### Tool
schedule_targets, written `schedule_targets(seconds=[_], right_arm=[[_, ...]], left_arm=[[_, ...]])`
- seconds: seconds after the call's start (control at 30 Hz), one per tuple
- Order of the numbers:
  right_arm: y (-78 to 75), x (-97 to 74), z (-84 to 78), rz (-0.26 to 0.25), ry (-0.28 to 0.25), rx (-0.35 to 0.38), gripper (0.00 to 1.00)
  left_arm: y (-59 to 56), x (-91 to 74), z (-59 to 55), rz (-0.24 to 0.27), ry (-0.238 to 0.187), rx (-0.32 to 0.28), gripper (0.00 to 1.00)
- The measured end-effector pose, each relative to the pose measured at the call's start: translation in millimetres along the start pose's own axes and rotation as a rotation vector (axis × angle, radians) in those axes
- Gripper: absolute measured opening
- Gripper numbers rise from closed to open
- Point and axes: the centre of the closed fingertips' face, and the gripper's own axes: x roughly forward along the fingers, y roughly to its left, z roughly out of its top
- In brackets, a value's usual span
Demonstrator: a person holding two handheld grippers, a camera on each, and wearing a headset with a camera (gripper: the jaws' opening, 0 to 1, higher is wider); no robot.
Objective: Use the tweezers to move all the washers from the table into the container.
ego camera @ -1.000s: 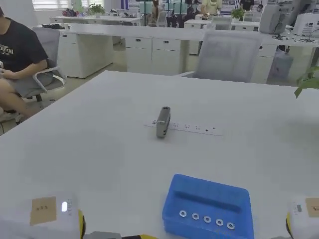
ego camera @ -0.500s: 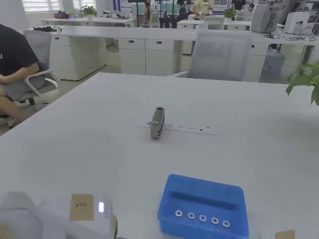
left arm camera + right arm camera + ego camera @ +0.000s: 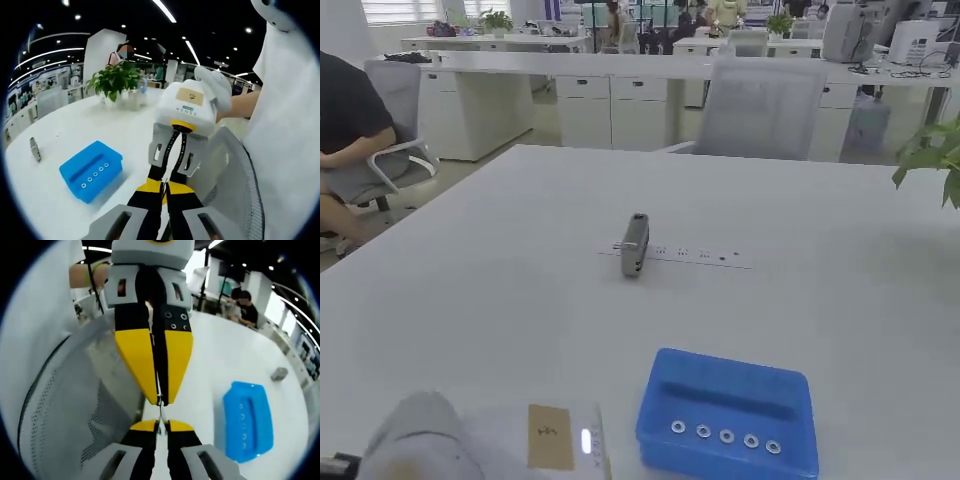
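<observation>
Head view: five washers [image 3: 725, 436] are seen in blue container [image 3: 720, 378], lower centre of tabletop [image 3: 500, 300]. Left tongs [image 3: 163, 186], right tongs [image 3: 160, 426]: closed.

Tan label [image 3: 189, 96] on right tool [image 3: 164, 176]: mark illegible; print [image 3: 186, 110] below, perhaps "HENSE"; second tan label [image 3: 551, 437] unreadable.

White table [image 3: 470, 270], broad, mostly bare. Blue container [image 3: 730, 365] sits near, right of centre. Farther back, mid-table: small grey block [image 3: 634, 243] at left end of a thin strip [image 3: 700, 257].
</observation>
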Motion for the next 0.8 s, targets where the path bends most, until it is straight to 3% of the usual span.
schedule_targets(seconds=[0.23,0.43,0.8], right_arm=[[-4.1,-1.1,-10.7,-0.021,0.015,0.024,0.04],[-7.2,10.0,-25.9,-0.037,0.049,0.042,0.04],[-16.2,28.3,-34.9,-0.065,0.046,0.094,0.05]], left_arm=[[6.9,-1.1,-11.0,-0.009,0.062,0.037,0.00],[16.2,5.6,-38.2,-0.011,0.176,0.134,0.00],[37.4,9.7,-80.2,-0.028,0.286,0.095,0.00]])
